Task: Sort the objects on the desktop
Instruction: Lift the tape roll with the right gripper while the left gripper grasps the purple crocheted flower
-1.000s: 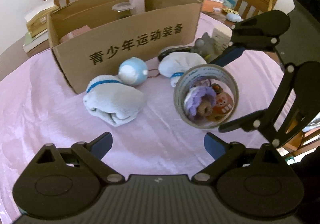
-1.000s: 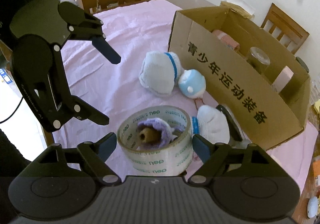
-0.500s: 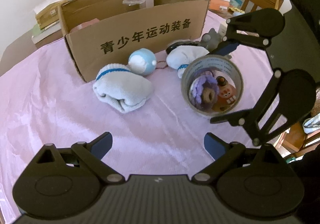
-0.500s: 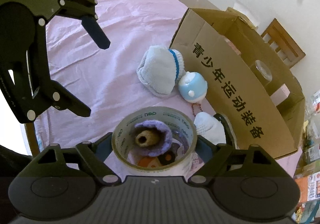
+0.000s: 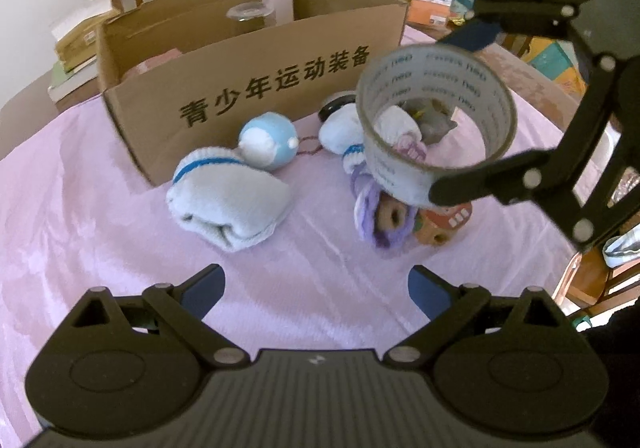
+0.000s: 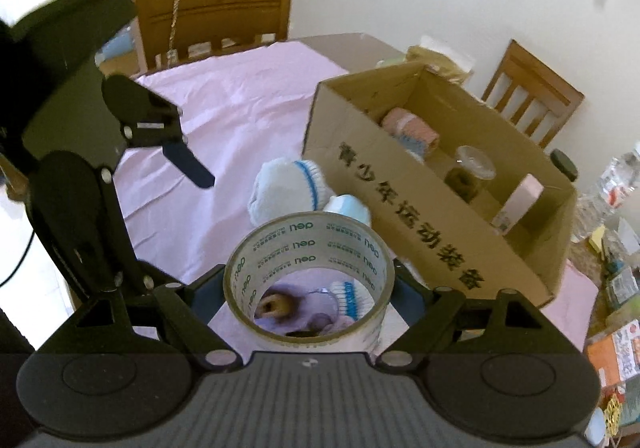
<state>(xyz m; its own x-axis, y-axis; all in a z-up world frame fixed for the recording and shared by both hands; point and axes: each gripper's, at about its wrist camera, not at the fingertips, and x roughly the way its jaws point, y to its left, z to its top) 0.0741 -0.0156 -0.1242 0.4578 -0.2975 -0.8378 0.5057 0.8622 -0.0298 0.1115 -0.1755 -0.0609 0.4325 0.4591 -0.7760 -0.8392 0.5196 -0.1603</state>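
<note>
Lifted clear of pink tablecloth (image 5: 100,232) since moment ago: tape roll (image 5: 434,128), now hanging mid-right of left view, purple plush (image 5: 380,216) and orange toy (image 5: 444,224) uncovered beneath. Meaning pick done, carry to cardboard box (image 5: 248,88) at upper centre likely coming next. I am clamping roll across its outer wall with right gripper (image 6: 310,288); left gripper (image 5: 316,288) idling wide apart, empty, bottom of frame. Roll's hole axis tilting toward lower left of frame, top rim leaning toward box. Rolled sock (image 5: 228,200) lying centre-left.
</note>
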